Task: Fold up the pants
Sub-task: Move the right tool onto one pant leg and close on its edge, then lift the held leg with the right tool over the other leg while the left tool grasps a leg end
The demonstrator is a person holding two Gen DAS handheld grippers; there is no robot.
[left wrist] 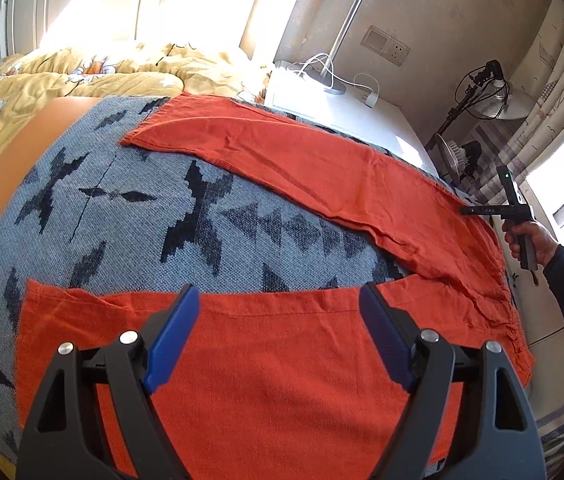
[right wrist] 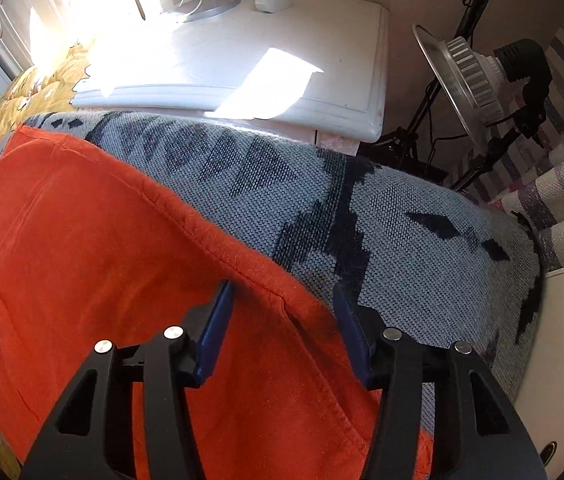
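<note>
A grey blanket [left wrist: 130,216] with dark geometric patterning covers the surface, and the orange pants [left wrist: 321,184] lie spread flat on it, legs apart in a V. In the left wrist view one leg runs from 10 o'clock toward 3 o'clock, the other lies across the bottom, and the two join at the waist near 4 o'clock. A yellow floral quilt [left wrist: 42,76] is bunched at 10 o'clock, and a white nightstand [right wrist: 266,56] stands beyond the blanket at 12 o'clock in the right wrist view.

The left hand-held gripper [left wrist: 278,336] hovers over the near leg, jaws wide apart and holding nothing. The right hand-held gripper [right wrist: 282,332], held in a hand [left wrist: 529,240], also stands open and empty, its blue fingers [right wrist: 214,332] straddling the hemmed edge of the pants; whether they touch the cloth cannot be told.
</note>
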